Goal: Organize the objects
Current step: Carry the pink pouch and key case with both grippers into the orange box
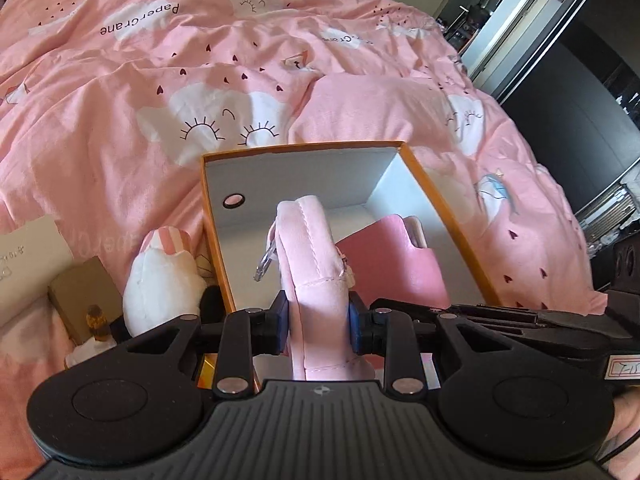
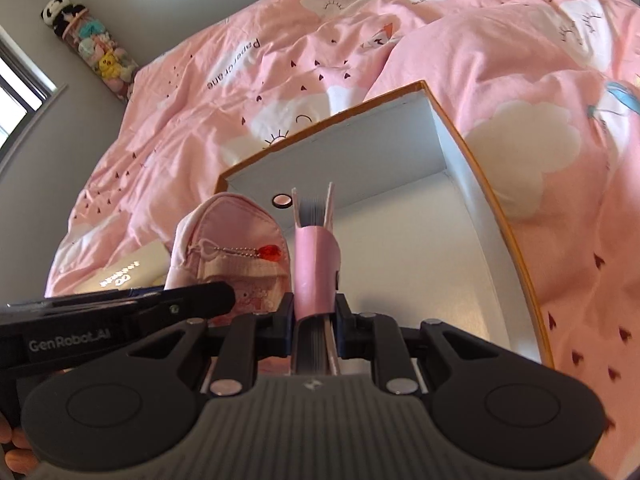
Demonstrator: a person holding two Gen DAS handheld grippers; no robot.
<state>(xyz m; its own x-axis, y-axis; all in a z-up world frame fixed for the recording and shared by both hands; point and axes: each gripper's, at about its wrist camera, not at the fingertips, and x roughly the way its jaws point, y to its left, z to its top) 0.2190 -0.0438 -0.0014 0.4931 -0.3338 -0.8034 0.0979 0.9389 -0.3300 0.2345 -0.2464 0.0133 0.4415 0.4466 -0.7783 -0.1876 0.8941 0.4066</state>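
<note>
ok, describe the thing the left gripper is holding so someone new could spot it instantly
On the pink cloud-print duvet sits an open orange-edged box with white inner walls. At its near end, the left gripper clamps a soft pink fabric pouch with stitched seams. Unlike the stiff pink notebook beside it, held by the right gripper, it's padded and carries a bead chain with a red charm.

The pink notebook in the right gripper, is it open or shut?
Shut: the right gripper clamps both covers of the pink notebook together, its strap wrapped across.
</note>
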